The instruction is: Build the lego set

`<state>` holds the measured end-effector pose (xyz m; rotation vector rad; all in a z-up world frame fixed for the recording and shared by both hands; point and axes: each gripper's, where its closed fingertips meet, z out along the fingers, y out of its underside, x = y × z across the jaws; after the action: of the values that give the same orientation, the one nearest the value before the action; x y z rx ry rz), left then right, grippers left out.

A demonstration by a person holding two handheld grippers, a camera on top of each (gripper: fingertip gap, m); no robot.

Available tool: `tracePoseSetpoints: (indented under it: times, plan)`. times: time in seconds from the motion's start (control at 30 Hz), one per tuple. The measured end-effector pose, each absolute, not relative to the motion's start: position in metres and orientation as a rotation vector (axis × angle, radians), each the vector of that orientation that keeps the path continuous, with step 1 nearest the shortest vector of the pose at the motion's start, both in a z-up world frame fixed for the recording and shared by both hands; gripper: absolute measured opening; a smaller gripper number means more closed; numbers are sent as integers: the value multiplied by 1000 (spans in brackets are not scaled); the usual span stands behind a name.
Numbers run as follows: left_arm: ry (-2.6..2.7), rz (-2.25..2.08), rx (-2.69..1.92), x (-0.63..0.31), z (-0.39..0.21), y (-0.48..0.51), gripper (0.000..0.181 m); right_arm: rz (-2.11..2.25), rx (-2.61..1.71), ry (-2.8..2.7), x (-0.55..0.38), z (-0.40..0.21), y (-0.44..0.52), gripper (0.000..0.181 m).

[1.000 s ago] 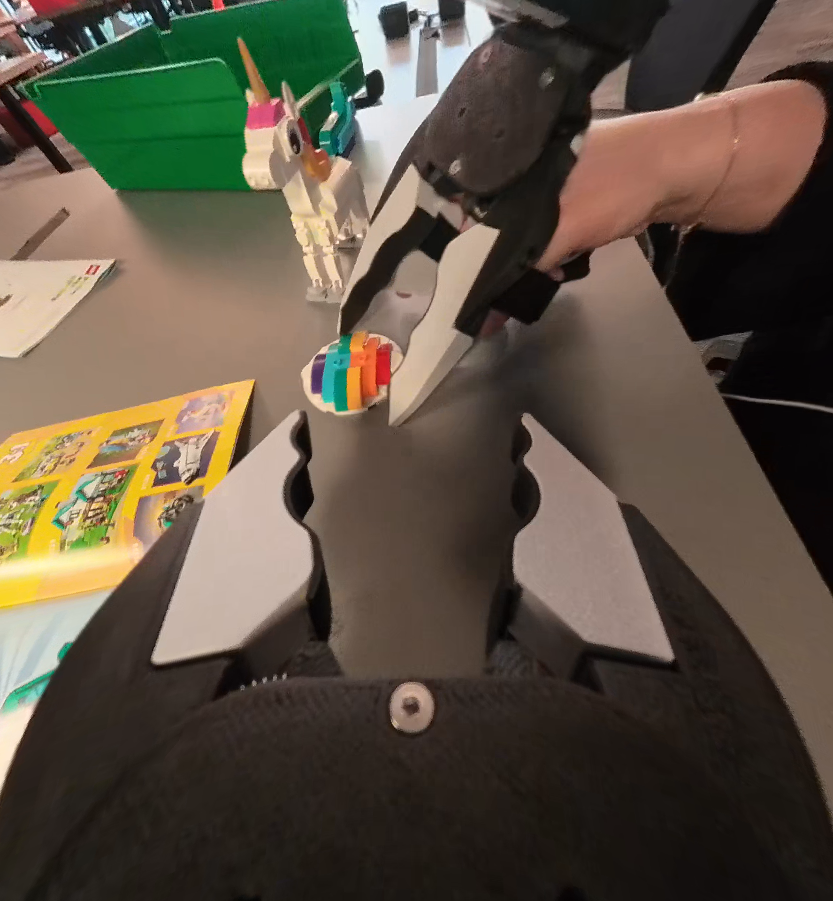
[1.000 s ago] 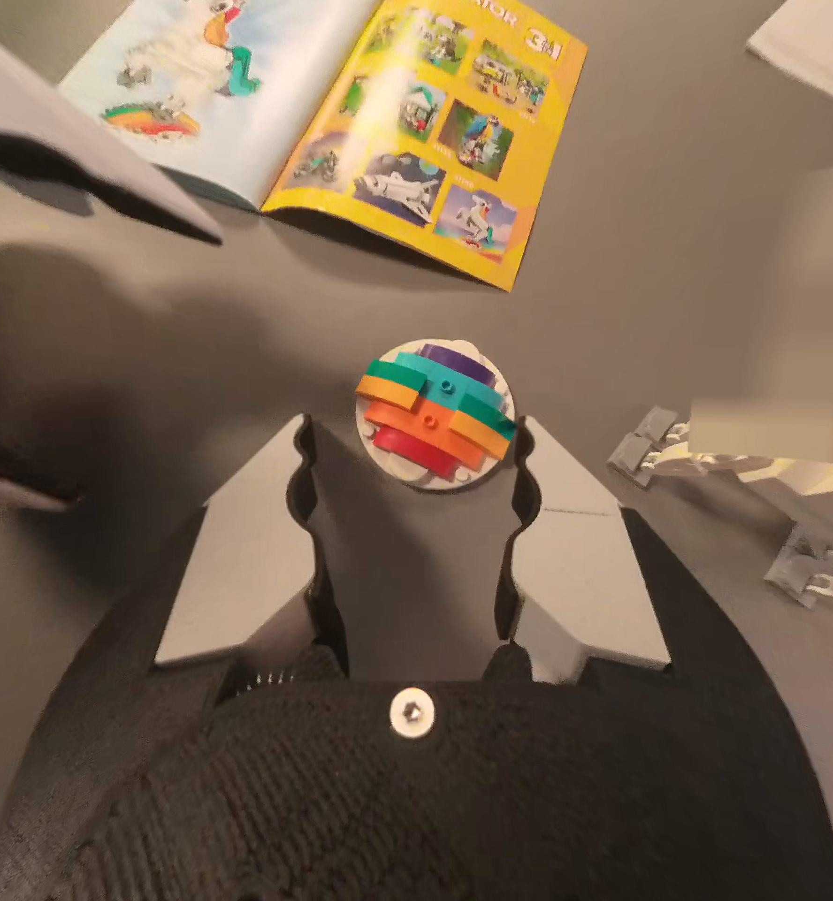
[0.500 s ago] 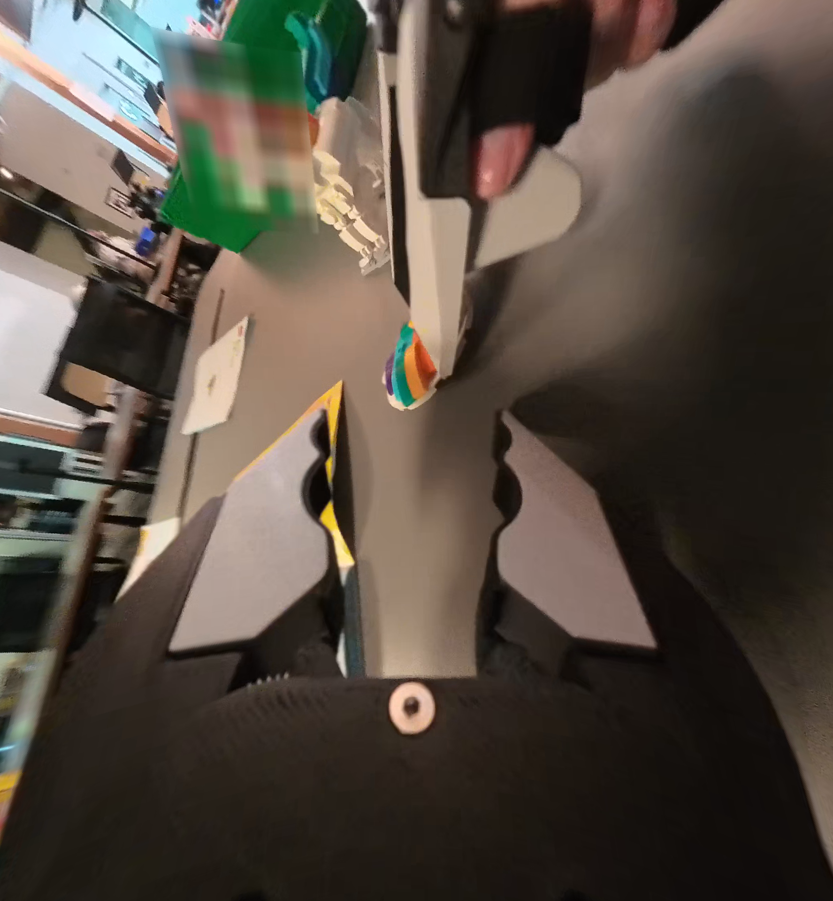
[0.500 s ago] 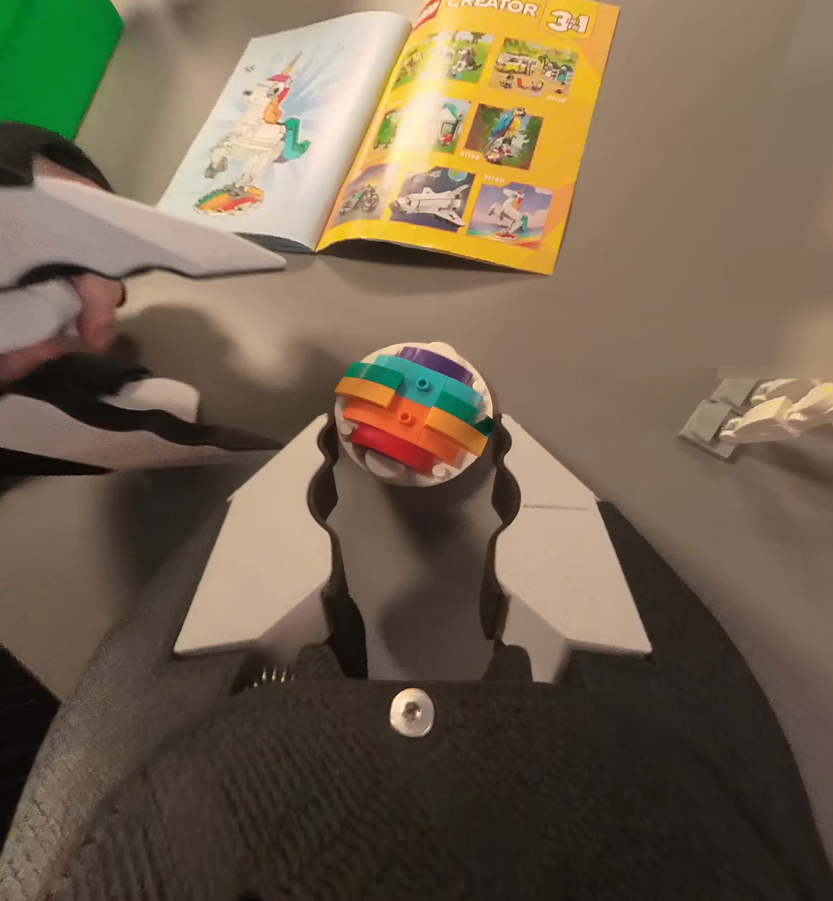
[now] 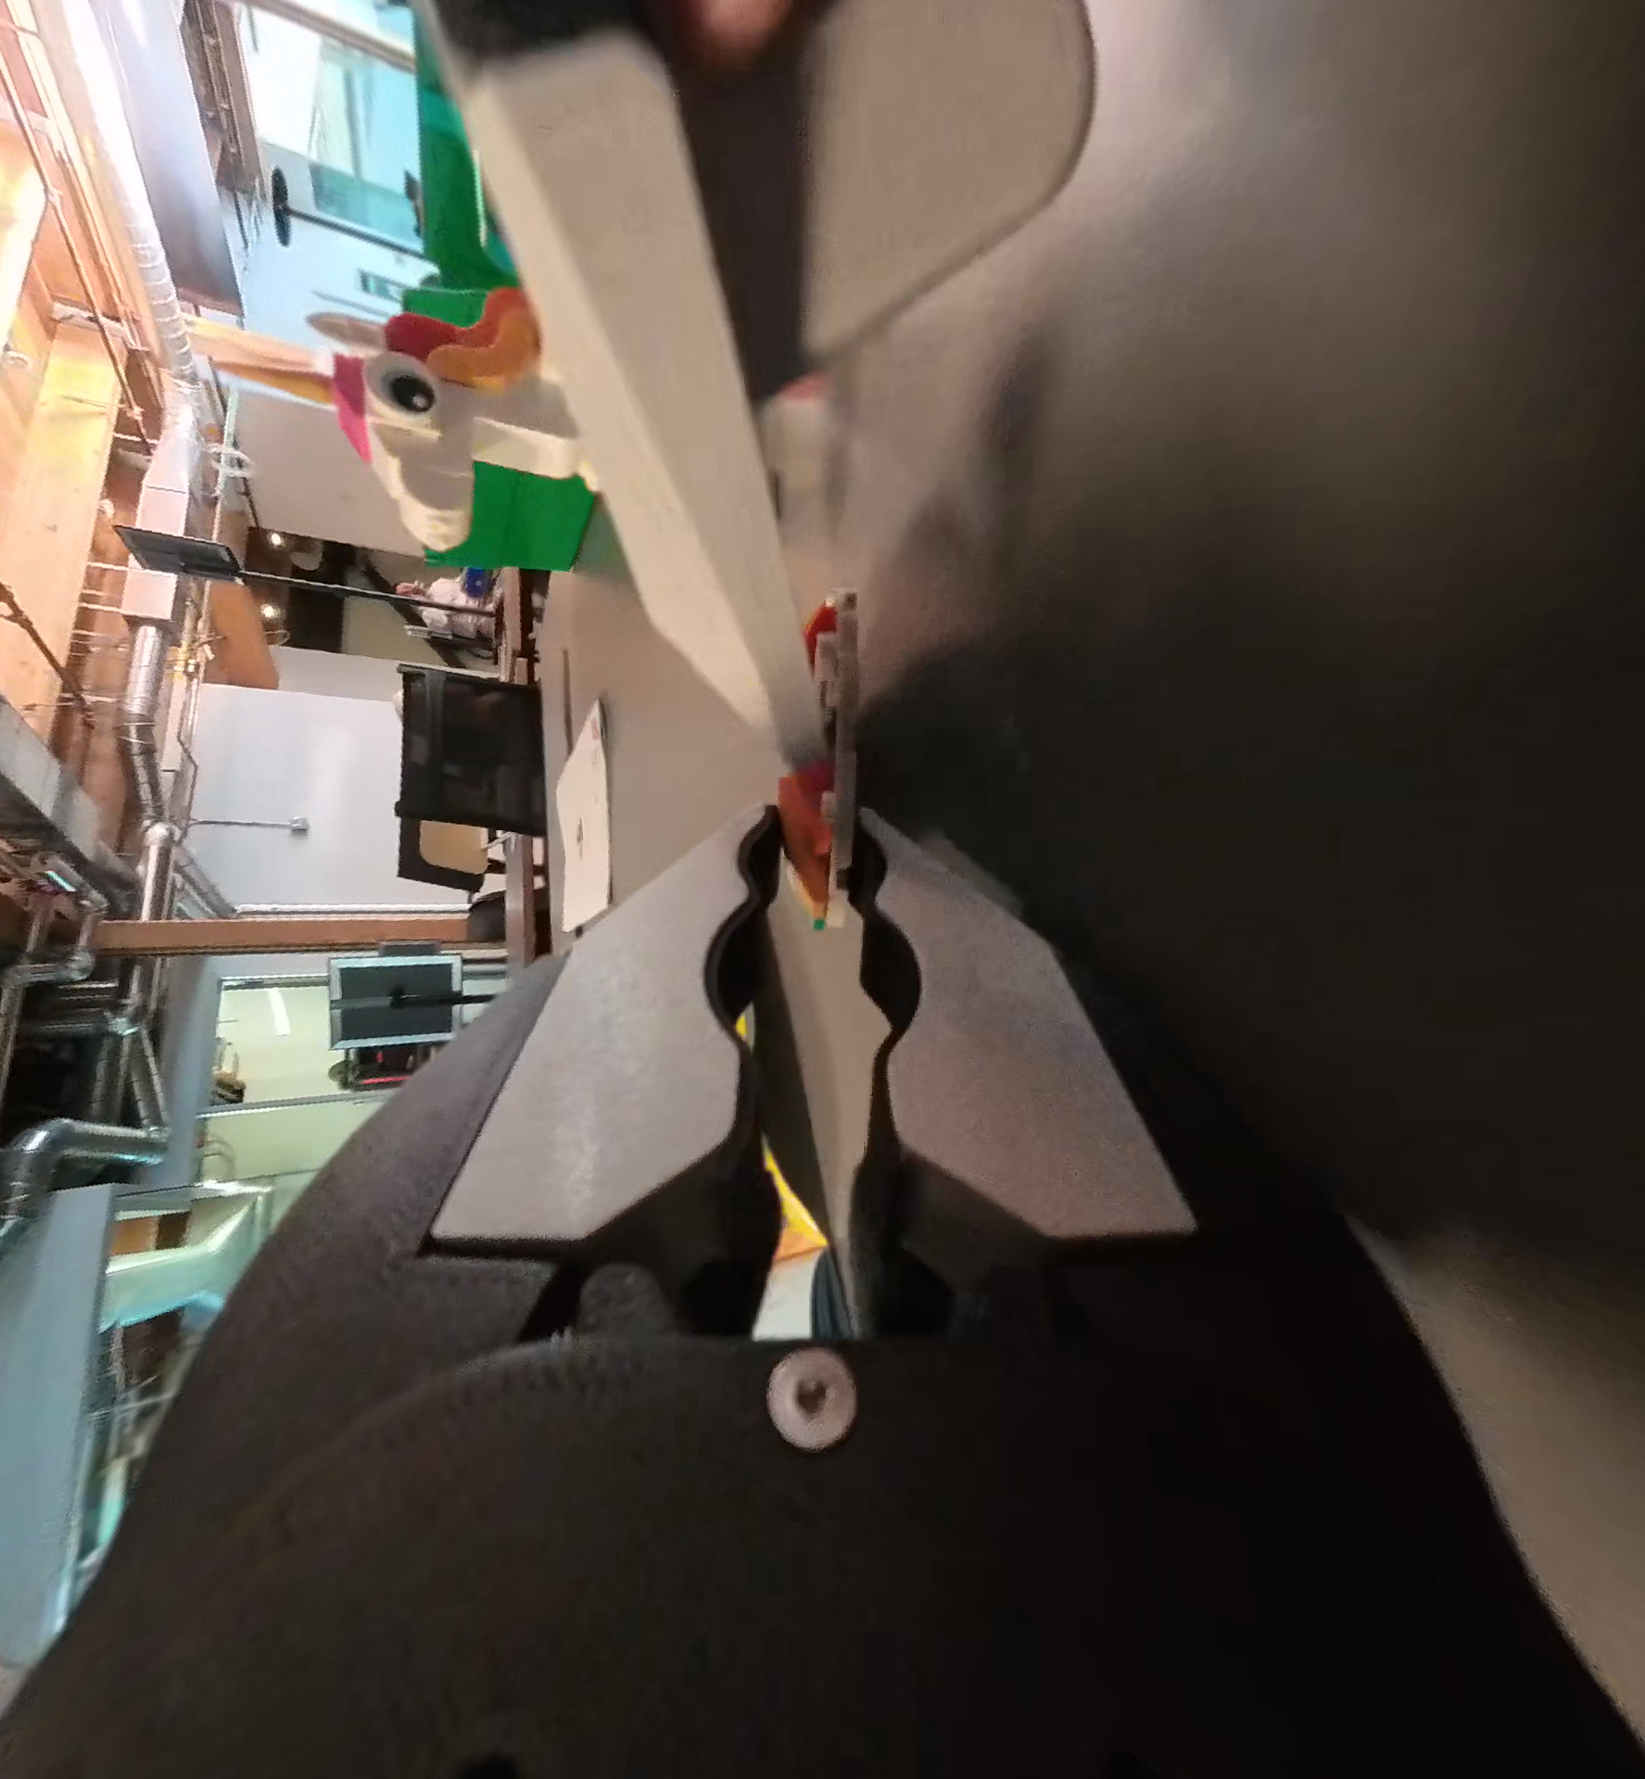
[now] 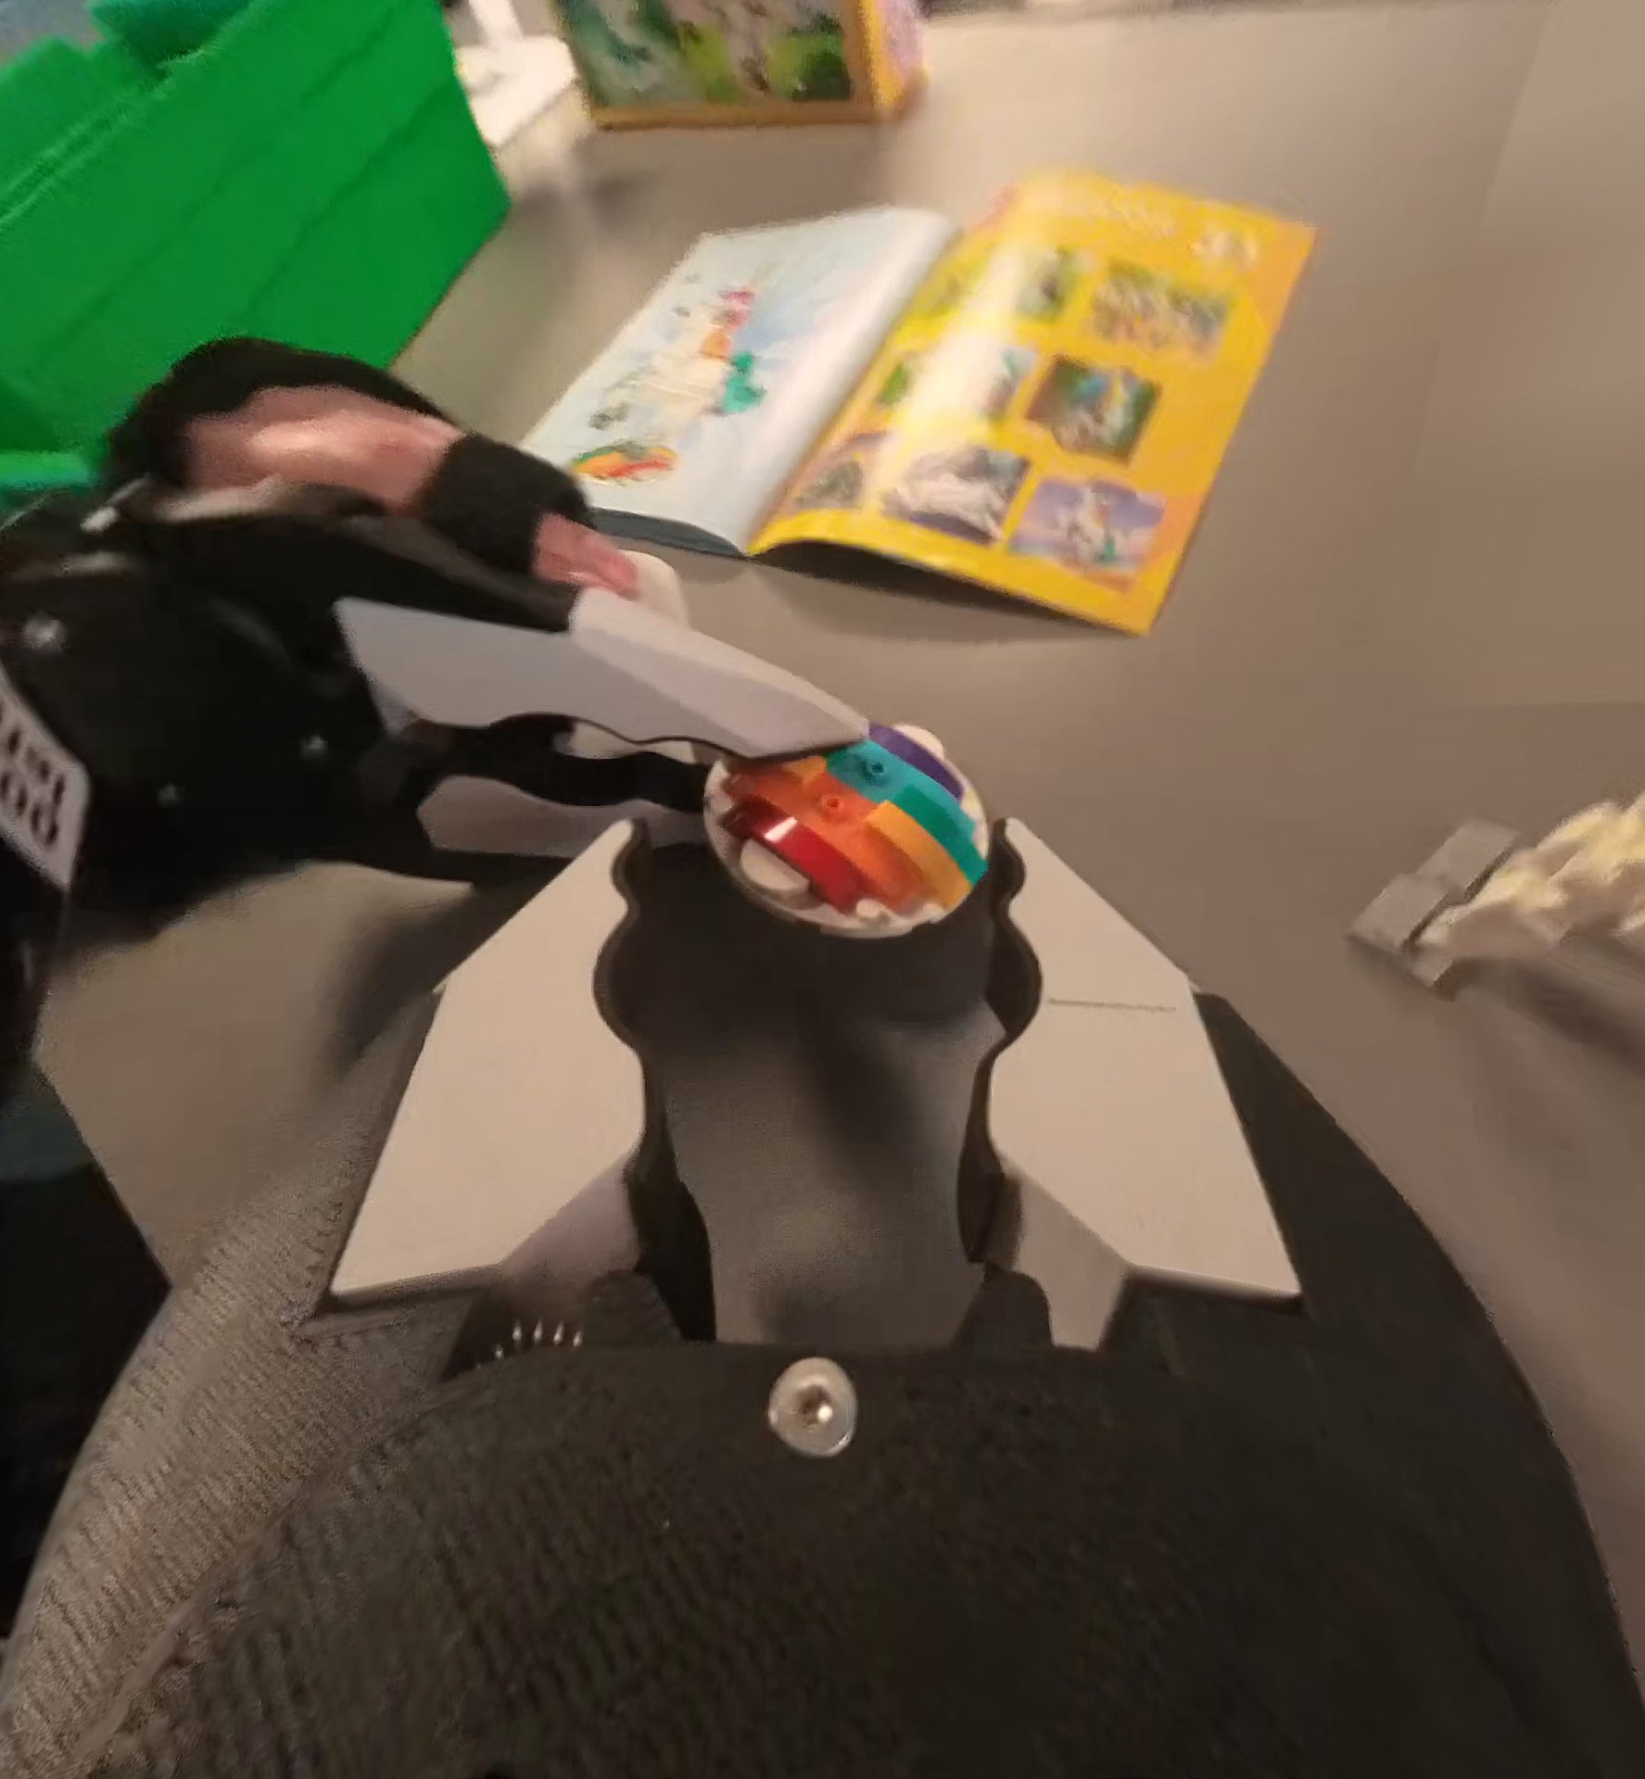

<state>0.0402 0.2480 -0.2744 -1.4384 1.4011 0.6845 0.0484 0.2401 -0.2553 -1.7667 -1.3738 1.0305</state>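
Right wrist view: rainbow disc (image 6: 852, 833), a white round plate with curved coloured bricks stacked on it, sits tilted between the tips of the right claw (image 6: 813, 847), just above the grey bench (image 6: 1377, 674). Right claw jaws stand at middling width, each tip against the disc's rim, so I judge it gripped across its width.

Left claw (image 6: 789, 746) comes in from the left, turned on its side. Its upper finger lies on the teal and orange bricks, its lower finger goes under the plate; jaws narrow, pinching the disc through its thickness. Left wrist view confirms: disc (image 5: 823, 770) is edge-on between the fingertips.

Handling, as a judgement: light, stiff plastic; the smooth arcs look slippery and the stacked bricks could pop off under a sideways load. Best hold is the plate rim, squeezing along the stud axis.

Pose: a gloved hand (image 6: 346, 452) carries the left claw low and almost level. The right claw points down and forward.

Far left a green bin (image 6: 173, 241), far centre an open instruction booklet (image 6: 943, 404), and right the white unicorn legs (image 6: 1569, 895).
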Motion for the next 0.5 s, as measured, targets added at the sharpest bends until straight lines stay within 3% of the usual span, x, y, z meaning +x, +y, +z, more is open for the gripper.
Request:
tracePoseSetpoints:
  times: [0.03,0.2,0.33,0.43,0.5]
  plan:
    - [1391,672,-1431,40,-272,246,12,992,-1653,-1415,51,-247,240,71]
    - [1341,635,-1368,41,-256,243,13,735,-1231,-1526,76,-218,248,74]
    - [1358,641,-1318,45,-254,239,12,674,-1064,-1263,115,-167,302,83]
    - [1381,638,-1306,49,-257,238,12,650,-1165,-1355,126,-176,345,98]
    - [1395,637,-1305,50,-259,237,12,617,-1217,-1550,123,-195,355,94]
